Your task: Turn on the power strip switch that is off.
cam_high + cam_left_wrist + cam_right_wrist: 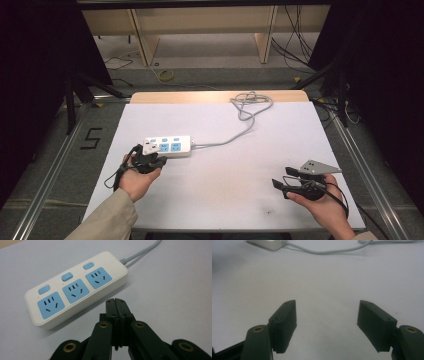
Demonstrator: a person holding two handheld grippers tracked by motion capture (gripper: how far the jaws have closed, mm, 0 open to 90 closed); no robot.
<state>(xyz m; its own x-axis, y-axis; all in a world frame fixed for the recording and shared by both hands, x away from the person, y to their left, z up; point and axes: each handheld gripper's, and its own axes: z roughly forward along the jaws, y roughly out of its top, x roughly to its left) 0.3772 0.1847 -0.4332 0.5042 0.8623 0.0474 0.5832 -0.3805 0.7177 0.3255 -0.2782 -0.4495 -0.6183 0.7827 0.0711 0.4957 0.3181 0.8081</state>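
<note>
Power strip [169, 146] lies flat on the white table [220, 195], toward the left and about halfway up its depth, long side running left to right. It is a white block with three light-blue sockets in a row and three light-blue rocker switches [67, 277] behind them, one switch to each socket. In the high view a small white thing sits at the strip's left end, too small to identify. A grey cable [235, 131] leaves the strip's right end, runs across the table toward the far edge and ends there in a loose tangle of loops.

Left gripper [149, 161] hangs just in front of the strip's near left corner, held from below by the person's left hand [137, 181], whose beige sleeve [107, 217] enters from the bottom edge. In the left gripper view its jaws are pressed together with nothing between them, the tips pointing at the strip's near long side, close to it but clear of it.

Right gripper [276, 186] rests well apart from the strip, near the table's front right corner, held in the right hand [320, 202], with its grey three-cornered plate [314, 167] on top. Its jaws stand wide apart over bare table, nothing between them.
</note>
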